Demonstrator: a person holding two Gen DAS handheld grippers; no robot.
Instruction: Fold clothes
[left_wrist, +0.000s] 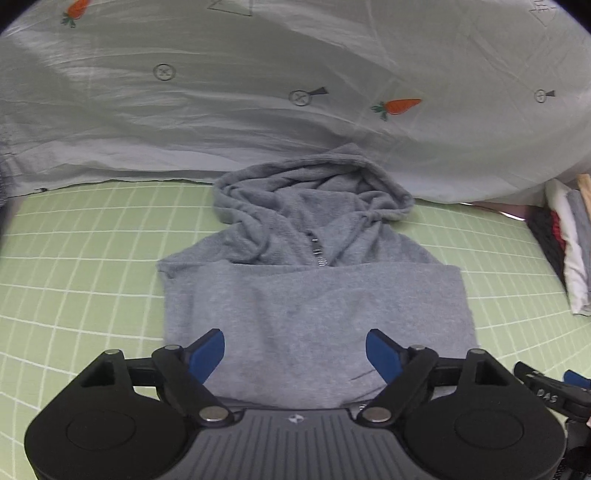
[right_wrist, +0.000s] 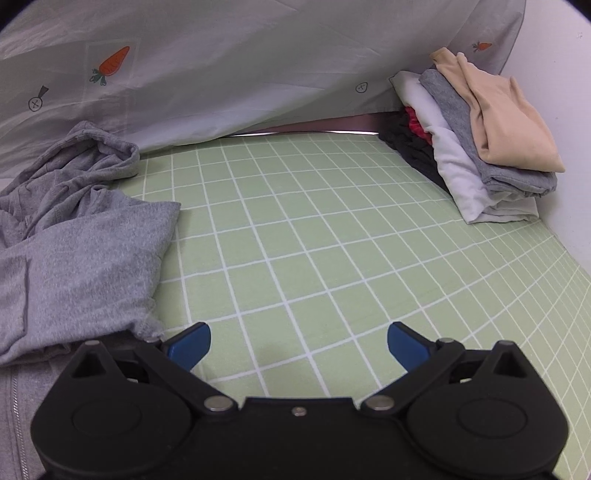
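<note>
Grey hoodie (left_wrist: 314, 295) lies half-folded at frame centre on the green checked sheet (left_wrist: 92, 277).
Left gripper (left_wrist: 294, 354) over its hem and right gripper (right_wrist: 299, 345) over bare sheet: jaws apart, empty.

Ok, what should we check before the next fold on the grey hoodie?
1. Left hand-held gripper open and empty: ok.
2. Right hand-held gripper open and empty: ok.
3. Grey hoodie bottom folded up flat: ok.
4. Hood smoothed: not ok, bunched.
5. Green checked sheet bare beside the hoodie: ok.
6. Sleeves tucked in: cannot tell.
</note>
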